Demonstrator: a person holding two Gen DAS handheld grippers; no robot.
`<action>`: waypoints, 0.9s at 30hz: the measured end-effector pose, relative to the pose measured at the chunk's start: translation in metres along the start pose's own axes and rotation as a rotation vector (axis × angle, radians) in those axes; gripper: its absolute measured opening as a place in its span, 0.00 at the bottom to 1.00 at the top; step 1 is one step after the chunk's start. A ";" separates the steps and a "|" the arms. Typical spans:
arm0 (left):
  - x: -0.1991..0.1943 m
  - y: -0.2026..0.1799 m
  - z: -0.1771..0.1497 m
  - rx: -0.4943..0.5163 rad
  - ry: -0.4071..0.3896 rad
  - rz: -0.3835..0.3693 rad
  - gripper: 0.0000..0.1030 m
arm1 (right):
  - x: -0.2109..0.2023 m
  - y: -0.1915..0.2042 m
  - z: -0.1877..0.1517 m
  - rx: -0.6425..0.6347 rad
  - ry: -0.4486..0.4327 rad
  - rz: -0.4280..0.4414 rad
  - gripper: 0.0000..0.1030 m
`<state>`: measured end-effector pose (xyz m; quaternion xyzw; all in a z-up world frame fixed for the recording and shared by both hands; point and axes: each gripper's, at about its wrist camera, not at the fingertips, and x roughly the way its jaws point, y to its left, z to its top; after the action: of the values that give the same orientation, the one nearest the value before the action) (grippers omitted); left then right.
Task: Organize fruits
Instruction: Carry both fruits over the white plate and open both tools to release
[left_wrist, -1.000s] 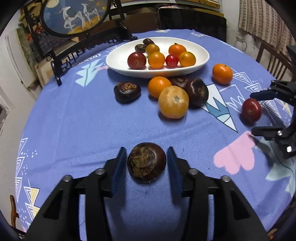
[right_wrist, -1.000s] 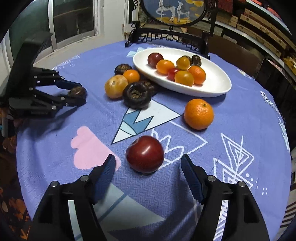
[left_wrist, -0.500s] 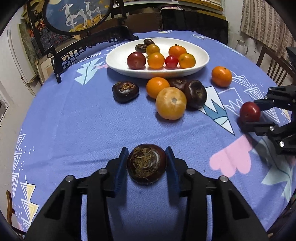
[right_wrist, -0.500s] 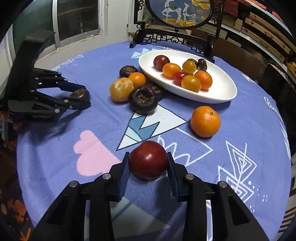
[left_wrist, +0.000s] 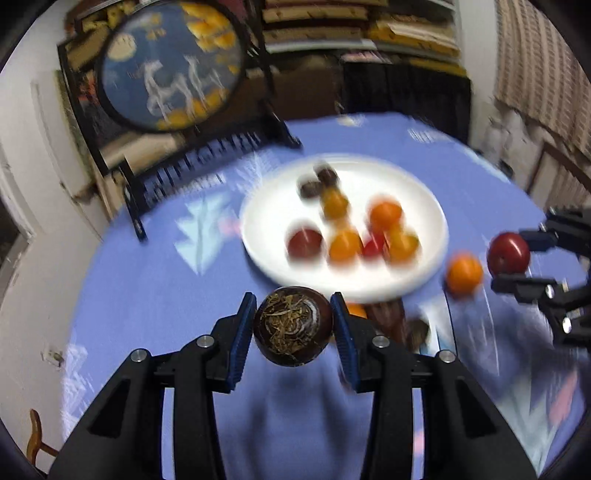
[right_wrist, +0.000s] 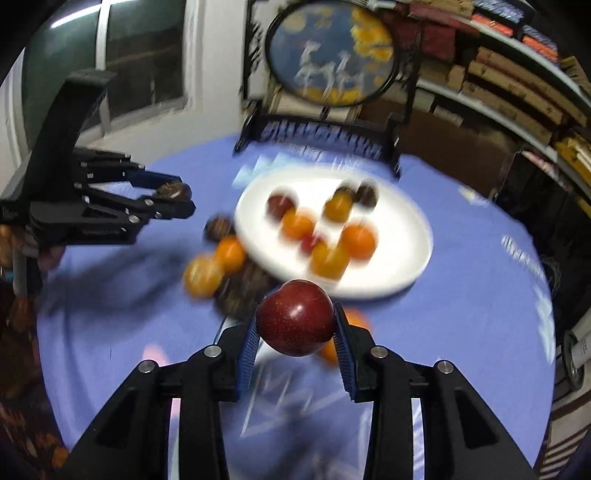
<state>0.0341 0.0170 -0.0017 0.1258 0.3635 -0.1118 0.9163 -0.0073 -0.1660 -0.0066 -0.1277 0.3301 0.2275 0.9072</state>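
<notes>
Left wrist view: the left gripper (left_wrist: 293, 328) holds a dark brown fruit (left_wrist: 293, 332) between its fingers, above the blue table (left_wrist: 155, 295), with the white plate (left_wrist: 273, 214) at 12 o'clock.

Right wrist view: the right gripper (right_wrist: 295, 328) clamps a red fruit (right_wrist: 295, 317); the plate lies at 12 o'clock.

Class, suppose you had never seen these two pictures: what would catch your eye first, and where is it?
Each gripper holds a fruit above the table: the left gripper a dark brown fruit, the right gripper a red fruit. Beyond them a white plate of fruit lies on the blue cloth.
</notes>
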 end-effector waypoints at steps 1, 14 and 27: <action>0.002 0.002 0.010 -0.010 -0.011 0.015 0.39 | 0.000 -0.004 0.007 0.014 -0.024 -0.010 0.37; 0.100 -0.006 0.069 -0.082 0.058 0.102 0.39 | 0.087 -0.053 0.067 0.157 -0.030 -0.029 0.37; 0.123 -0.006 0.069 -0.078 0.071 0.112 0.52 | 0.129 -0.072 0.066 0.219 -0.005 -0.051 0.64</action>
<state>0.1636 -0.0238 -0.0398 0.1139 0.3920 -0.0416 0.9119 0.1518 -0.1611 -0.0358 -0.0357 0.3474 0.1675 0.9220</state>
